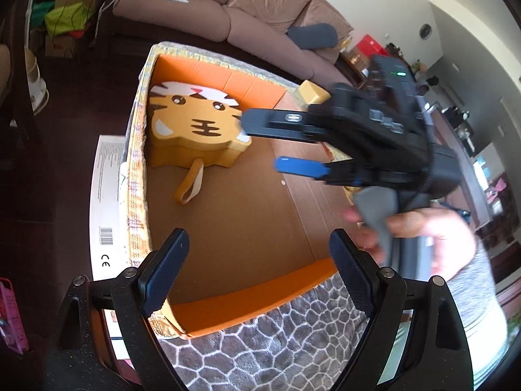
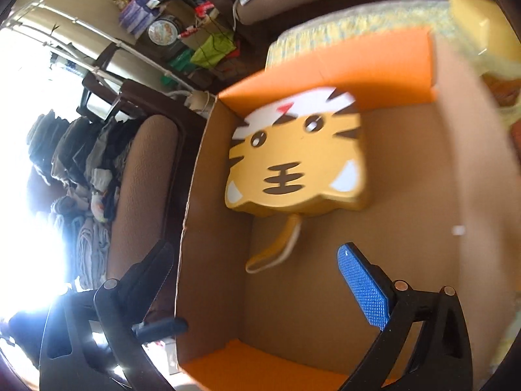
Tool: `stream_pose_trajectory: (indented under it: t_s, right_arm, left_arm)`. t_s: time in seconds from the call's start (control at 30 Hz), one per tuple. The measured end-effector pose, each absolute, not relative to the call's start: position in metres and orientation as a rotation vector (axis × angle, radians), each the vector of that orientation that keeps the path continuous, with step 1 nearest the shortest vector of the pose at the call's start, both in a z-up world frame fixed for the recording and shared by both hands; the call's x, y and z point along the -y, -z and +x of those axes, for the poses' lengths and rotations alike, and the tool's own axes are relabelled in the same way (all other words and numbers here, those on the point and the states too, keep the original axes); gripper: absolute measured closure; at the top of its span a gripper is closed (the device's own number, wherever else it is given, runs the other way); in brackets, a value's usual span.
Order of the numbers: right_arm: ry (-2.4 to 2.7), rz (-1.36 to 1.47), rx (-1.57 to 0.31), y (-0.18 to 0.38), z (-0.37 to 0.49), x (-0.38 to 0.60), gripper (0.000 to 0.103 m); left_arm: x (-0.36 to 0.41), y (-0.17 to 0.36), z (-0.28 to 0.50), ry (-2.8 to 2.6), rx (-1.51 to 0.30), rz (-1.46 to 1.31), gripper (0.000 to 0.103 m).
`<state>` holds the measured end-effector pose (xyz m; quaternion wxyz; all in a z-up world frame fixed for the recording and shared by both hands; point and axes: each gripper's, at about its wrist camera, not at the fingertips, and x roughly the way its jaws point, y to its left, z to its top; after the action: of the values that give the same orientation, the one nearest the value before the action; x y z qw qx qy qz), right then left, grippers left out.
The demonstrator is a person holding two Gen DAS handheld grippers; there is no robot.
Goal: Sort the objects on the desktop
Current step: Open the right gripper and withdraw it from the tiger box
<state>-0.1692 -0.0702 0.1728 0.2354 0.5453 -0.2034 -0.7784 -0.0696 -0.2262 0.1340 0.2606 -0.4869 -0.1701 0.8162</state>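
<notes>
A tiger-face box (image 1: 195, 130) with a wrist strap (image 1: 190, 184) lies in the far left corner of an open storage box (image 1: 247, 296) that has orange inner walls and a brown floor. It also shows in the right wrist view (image 2: 296, 159). My left gripper (image 1: 259, 267) is open and empty over the box's near wall. My right gripper (image 1: 260, 143) reaches in from the right, open and empty, just beside the tiger box. In its own view the right gripper (image 2: 257, 280) is open above the box floor, with the strap (image 2: 276, 251) between its fingers.
A yellow block (image 1: 312, 93) sits at the storage box's far right edge. A white carton (image 1: 107, 202) lies to the left of the box. A patterned grey fabric (image 1: 267, 352) covers the box's near outer side. A brown sofa (image 1: 247, 3) stands behind.
</notes>
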Motion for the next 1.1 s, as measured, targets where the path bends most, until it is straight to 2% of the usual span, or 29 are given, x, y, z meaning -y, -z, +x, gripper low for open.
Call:
stream_pose_trajectory:
  t_s: [0.13, 0.2, 0.27, 0.47, 0.8, 1.1]
  right_arm:
    - [2.19, 1.456, 0.509, -0.199, -0.152, 0.049, 0.001]
    - [2.231, 1.438, 0.447, -0.21, -0.14, 0.04, 0.001]
    - [2.271, 1.431, 0.38, -0.219, -0.13, 0.033, 0.001]
    - [2.348, 1.423, 0.254, -0.226, -0.099, 0.017, 0.001]
    - [2.44, 1.374, 0.045, -0.232, -0.058, 0.017, 0.001]
    - [2.465, 1.345, 0.038, -0.237, -0.038, 0.006, 0.001]
  left_arm:
    - [0.213, -0.145, -0.062, -2.257, 0.393, -1.307, 0.015]
    - [0.206, -0.15, -0.059, -2.29, 0.361, -1.303, 0.007]
    - [0.202, -0.153, -0.058, -2.321, 0.342, -1.302, 0.006]
    - [0.195, -0.159, -0.057, -2.403, 0.298, -1.329, 0.0]
    - [0.192, -0.163, -0.055, -2.487, 0.259, -1.348, 0.0]
    - [0.174, -0.17, -0.046, -2.542, 0.177, -1.349, 0.0]
